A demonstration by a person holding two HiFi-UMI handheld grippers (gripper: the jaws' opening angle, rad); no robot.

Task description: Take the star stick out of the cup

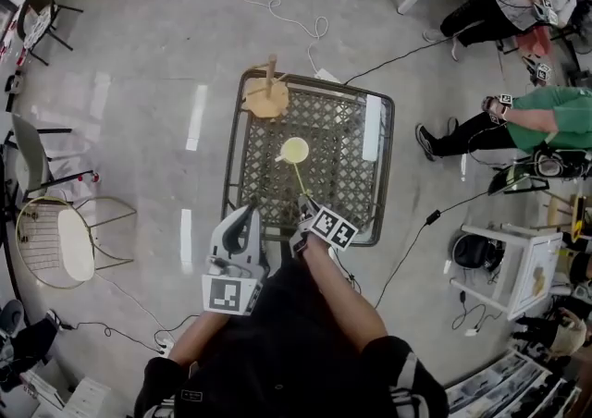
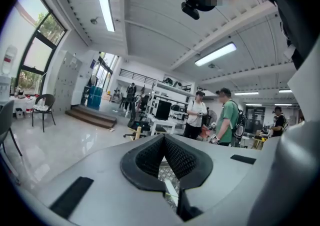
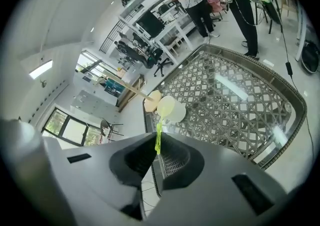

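A pale yellow cup (image 1: pixel 294 150) (image 3: pixel 171 108) stands near the middle of the lattice-topped table (image 1: pixel 388 176). A thin yellow-green star stick (image 1: pixel 302 187) (image 3: pixel 158 137) leans out of it toward the table's near edge. Its far end is inside the cup, and no star shows. My right gripper (image 1: pixel 303 220) (image 3: pixel 158 151) is at the near edge, its pads closed on the stick's near end. My left gripper (image 1: pixel 248 215) (image 2: pixel 164 138) hovers beside it to the left, tilted up toward the room. Its pads meet at the tips with nothing between them.
A wooden peg stand (image 1: pixel 267 97) (image 3: pixel 152 98) sits at the table's far left corner, and a white strip (image 1: pixel 372 127) lies along its right side. A wire chair with a white cushion (image 1: pixel 65 242) stands left. People (image 1: pixel 546 120), a white cart (image 1: pixel 511 264) and floor cables are on the right.
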